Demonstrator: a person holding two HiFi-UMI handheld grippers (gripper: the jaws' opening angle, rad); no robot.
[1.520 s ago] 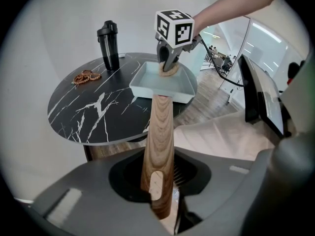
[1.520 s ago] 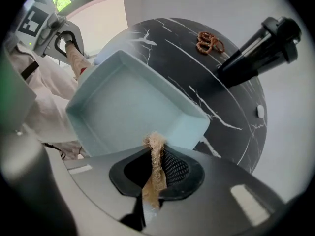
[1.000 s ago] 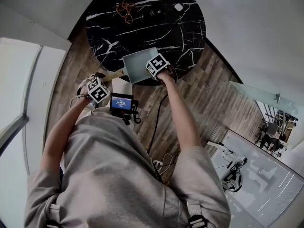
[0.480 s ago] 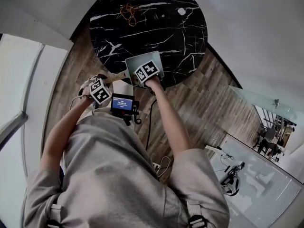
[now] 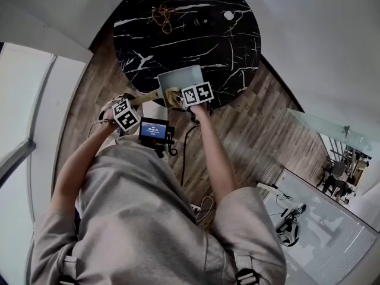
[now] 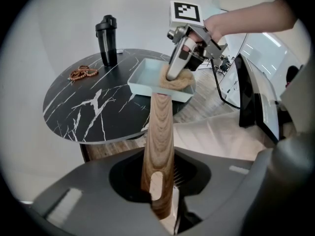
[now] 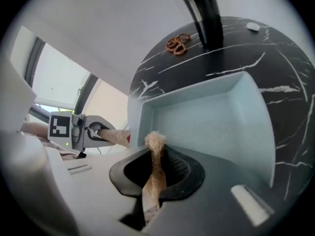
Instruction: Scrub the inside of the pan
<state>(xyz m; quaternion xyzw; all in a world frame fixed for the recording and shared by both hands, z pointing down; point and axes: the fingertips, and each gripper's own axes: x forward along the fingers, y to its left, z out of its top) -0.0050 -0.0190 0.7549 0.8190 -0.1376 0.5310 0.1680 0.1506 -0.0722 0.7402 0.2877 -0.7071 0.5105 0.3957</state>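
Left tool [image 6: 161,196] clenches the stiff wooden handle [image 6: 160,127] of the pale-blue square pan [image 6: 142,76], likely its steadiest hold; right tool [image 7: 152,183] pinches a soft tan fibre scrubber [image 7: 155,142].

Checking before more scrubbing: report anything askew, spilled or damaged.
Nothing spilled or damaged. The pale blue square pan sits at the rim of the round black marble table, its wooden handle overhanging, but the left gripper clamps it; the right gripper holds a tan scrubbing pad inside.

wood-grain pan handle [image 6: 157,146]; smooth matt pan [image 7: 211,117]; rough fibrous cloth [image 6: 184,81]; polished marble-look table [image 6: 93,107]
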